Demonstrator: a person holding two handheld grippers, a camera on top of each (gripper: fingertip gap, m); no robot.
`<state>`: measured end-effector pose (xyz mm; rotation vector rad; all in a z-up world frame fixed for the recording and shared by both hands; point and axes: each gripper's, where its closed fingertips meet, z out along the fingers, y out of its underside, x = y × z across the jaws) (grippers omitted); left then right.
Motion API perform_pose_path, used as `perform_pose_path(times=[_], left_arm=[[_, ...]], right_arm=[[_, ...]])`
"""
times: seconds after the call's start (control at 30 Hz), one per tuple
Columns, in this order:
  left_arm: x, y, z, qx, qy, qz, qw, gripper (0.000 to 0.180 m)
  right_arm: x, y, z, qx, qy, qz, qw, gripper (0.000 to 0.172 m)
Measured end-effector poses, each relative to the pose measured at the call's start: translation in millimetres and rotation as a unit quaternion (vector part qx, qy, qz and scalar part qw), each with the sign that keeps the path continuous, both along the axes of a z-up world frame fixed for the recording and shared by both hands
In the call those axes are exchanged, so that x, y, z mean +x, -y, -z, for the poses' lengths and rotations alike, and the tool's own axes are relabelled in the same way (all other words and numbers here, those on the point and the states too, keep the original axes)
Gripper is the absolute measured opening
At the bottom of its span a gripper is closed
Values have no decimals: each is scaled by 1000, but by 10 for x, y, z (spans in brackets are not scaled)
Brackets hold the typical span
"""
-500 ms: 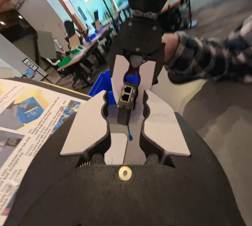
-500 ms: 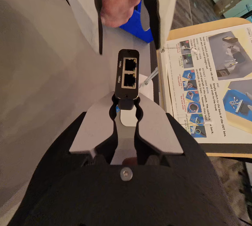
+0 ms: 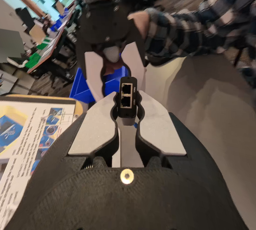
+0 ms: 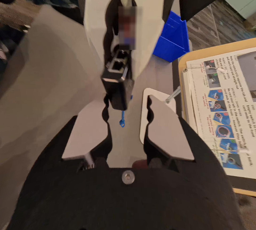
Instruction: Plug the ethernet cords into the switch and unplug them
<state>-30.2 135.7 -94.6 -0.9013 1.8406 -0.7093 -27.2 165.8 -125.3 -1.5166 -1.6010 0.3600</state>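
I count two black-and-grey two-finger tongs of mine, the left one (image 3: 127, 102) and the right one (image 4: 127, 106). There is one small black rectangular plastic switch (image 3: 127, 97), with two ethernet ports on its face. One thin blue plastic tie (image 4: 122, 120) hangs under it. One blue plastic bin (image 4: 171, 43) stands beyond. One printed instruction sheet (image 4: 227, 112) lies on one light wooden board (image 4: 182, 59). One plaid sleeve (image 3: 180, 34) shows.
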Motion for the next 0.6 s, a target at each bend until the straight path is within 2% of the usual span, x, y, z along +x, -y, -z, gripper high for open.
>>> perform_pose_path(times=[0.07,0.2,0.27,0.33,0.43,0.5,0.6], left_arm=[[-73,189,-58,-14,-7,57,998,24],[-159,494,-144,-7,-25,136,990,24],[-156,571,-150,8,-34,154,987,24],[-154,627,-129,21,-47,167,985,24],[-171,695,-76,40,-67,181,980,24],[-203,735,-55,43,-72,190,978,24],[-246,754,-45,46,-69,194,977,24]], right_arm=[[-16,123,-22,-56,-32,-53,997,70],[-116,437,-80,-192,-56,-193,961,80],[-227,654,-91,-249,-51,-256,933,84],[-314,806,-1,-284,-21,-288,914,88],[-413,1006,-8,-320,-23,-337,885,94],[-444,1042,4,-325,-13,-351,878,76],[-477,1052,27,-308,-1,-362,880,73]])
